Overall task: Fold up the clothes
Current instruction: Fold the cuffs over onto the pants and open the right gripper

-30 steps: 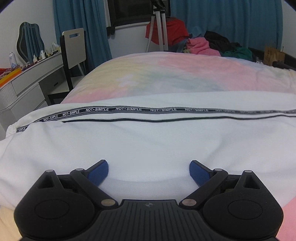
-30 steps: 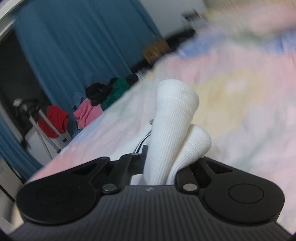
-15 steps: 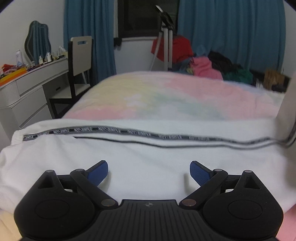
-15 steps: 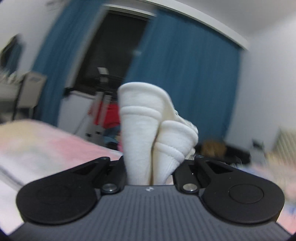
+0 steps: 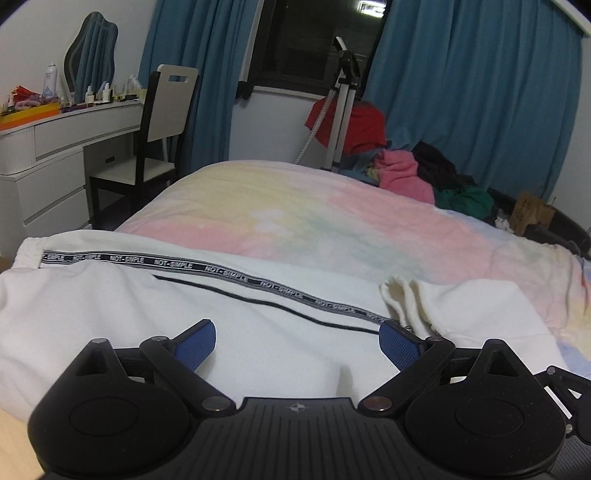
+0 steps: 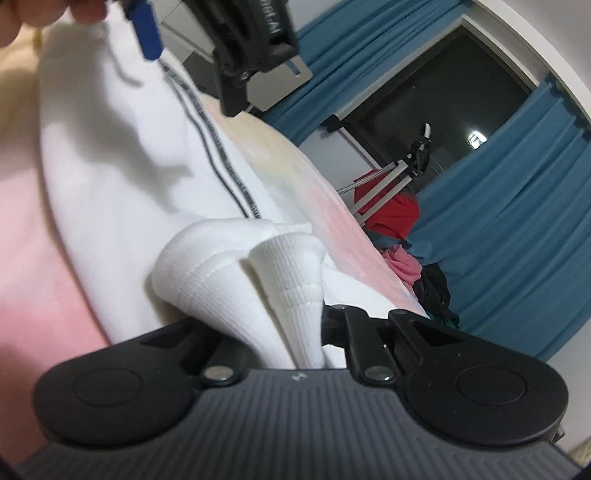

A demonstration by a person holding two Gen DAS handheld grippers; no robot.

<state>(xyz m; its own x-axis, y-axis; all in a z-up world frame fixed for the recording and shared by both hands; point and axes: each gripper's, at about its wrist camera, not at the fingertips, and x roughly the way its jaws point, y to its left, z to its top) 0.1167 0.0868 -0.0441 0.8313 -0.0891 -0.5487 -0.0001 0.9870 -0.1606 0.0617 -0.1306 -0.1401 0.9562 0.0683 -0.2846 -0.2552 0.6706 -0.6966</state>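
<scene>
White sweatpants [image 5: 155,317] with a black "NOT-SIMPLE" side stripe lie across the pastel bed. Their ribbed cuffs [image 5: 402,295] are folded back over the leg at the right. My left gripper [image 5: 297,345] is open and empty, hovering just above the pants. My right gripper [image 6: 291,328] is shut on the ribbed cuffs [image 6: 236,273] and holds them over the pants [image 6: 122,192]. The left gripper [image 6: 147,26] shows in the right wrist view at the top.
The pastel bedspread [image 5: 303,218] stretches beyond the pants. A pile of clothes [image 5: 413,177] lies at the far right of the bed by a tripod [image 5: 341,107]. A chair [image 5: 155,133] and a white dresser [image 5: 48,155] stand at the left.
My right gripper has swung over with the cuffs, carrying the leg ends back across the pants; they now lie in the left wrist view. My left gripper has stayed open and tilted upward.
</scene>
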